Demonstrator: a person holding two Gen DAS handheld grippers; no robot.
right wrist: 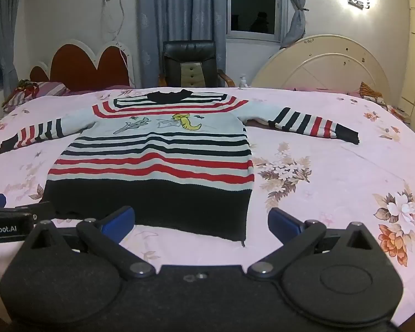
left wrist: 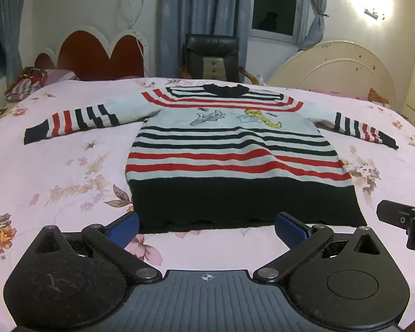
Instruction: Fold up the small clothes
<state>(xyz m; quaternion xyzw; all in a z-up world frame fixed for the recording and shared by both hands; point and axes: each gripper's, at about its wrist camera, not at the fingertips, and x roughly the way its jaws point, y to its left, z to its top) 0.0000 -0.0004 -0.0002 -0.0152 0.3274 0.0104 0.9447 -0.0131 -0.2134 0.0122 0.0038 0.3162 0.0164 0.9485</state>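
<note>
A small striped sweater (left wrist: 229,149), white with red and navy stripes, a navy hem and cartoon figures on the chest, lies flat and face up on the bed, both sleeves spread sideways. It also shows in the right wrist view (right wrist: 157,160). My left gripper (left wrist: 207,228) is open and empty, just short of the hem. My right gripper (right wrist: 202,221) is open and empty, in front of the hem's right part. The right gripper shows at the right edge of the left wrist view (left wrist: 404,221); the left gripper shows at the left edge of the right wrist view (right wrist: 11,221).
The pink floral bedsheet (left wrist: 55,171) covers the bed. A red heart-shaped headboard (left wrist: 96,55), pillows (left wrist: 38,83), a black chair (left wrist: 211,56) and a cream round panel (left wrist: 334,74) stand behind it. Curtains and a dark window are at the back.
</note>
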